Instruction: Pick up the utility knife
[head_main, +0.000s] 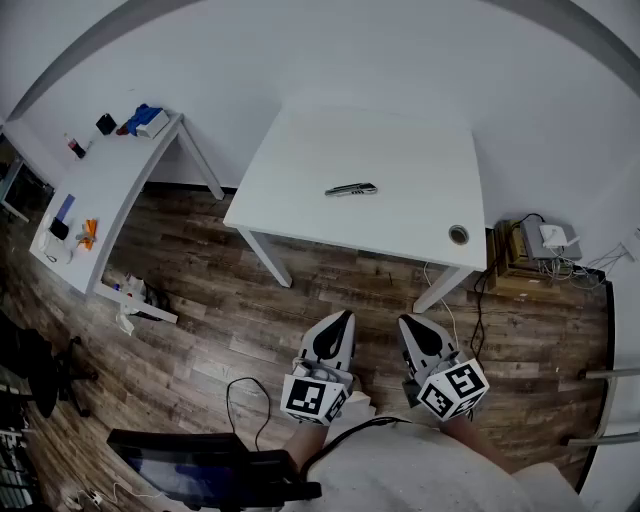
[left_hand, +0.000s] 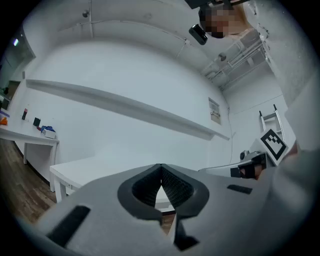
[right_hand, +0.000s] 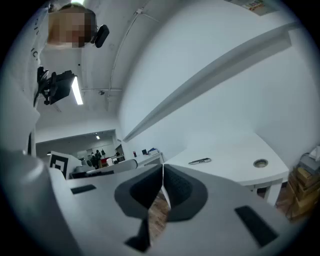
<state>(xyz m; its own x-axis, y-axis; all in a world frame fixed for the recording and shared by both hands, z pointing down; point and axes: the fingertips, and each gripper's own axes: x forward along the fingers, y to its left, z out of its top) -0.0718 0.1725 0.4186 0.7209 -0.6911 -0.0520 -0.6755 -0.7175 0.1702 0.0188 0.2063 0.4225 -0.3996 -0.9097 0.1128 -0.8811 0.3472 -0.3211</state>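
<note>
The utility knife is a slim grey and black tool lying flat near the middle of the white table; the right gripper view shows the knife far ahead on the tabletop. Both grippers hang over the wooden floor, well short of the table. My left gripper is shut with nothing in it, its tips meeting in the left gripper view. My right gripper is shut and empty too, its jaws touching at the tips.
A round cable hole sits at the table's near right corner. A second white desk with small items stands at the left. Boxes and cables lie on the floor at the right. A monitor and black cable are close by my feet.
</note>
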